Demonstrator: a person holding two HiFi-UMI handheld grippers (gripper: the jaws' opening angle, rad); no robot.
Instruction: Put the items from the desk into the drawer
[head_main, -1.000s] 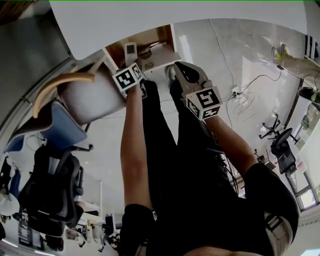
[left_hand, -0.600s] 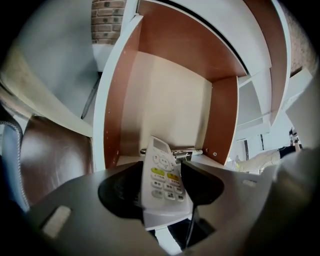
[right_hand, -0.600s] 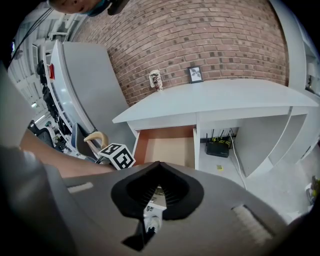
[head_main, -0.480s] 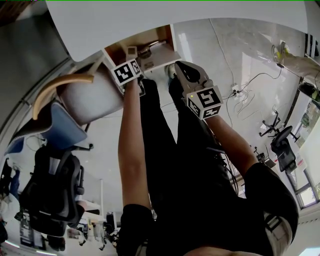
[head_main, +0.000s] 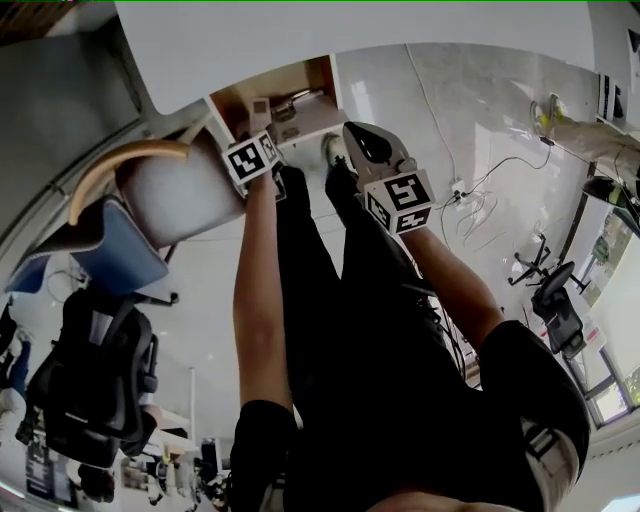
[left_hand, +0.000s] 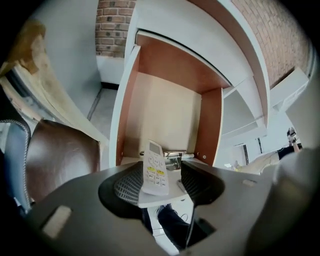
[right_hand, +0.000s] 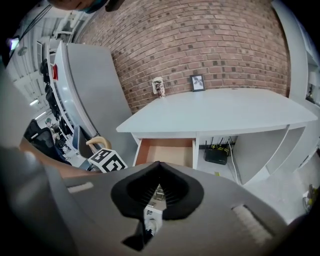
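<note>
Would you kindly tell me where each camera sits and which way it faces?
Head view: on the head, facing steeply down; shows black-trousered legs, left gripper, right gripper.
Left gripper view: on the left gripper, facing into the open wooden drawer, white remote control between its jaws.
Right gripper view: on the right gripper, facing the white desk and brick wall; a forearm shows.
Shared: all three show that drawer.

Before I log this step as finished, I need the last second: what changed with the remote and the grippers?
The left gripper lowered the remote deeper into the open drawer; its jaws now stand apart, the remote against one pad. The right gripper and the drawer stayed put.
</note>
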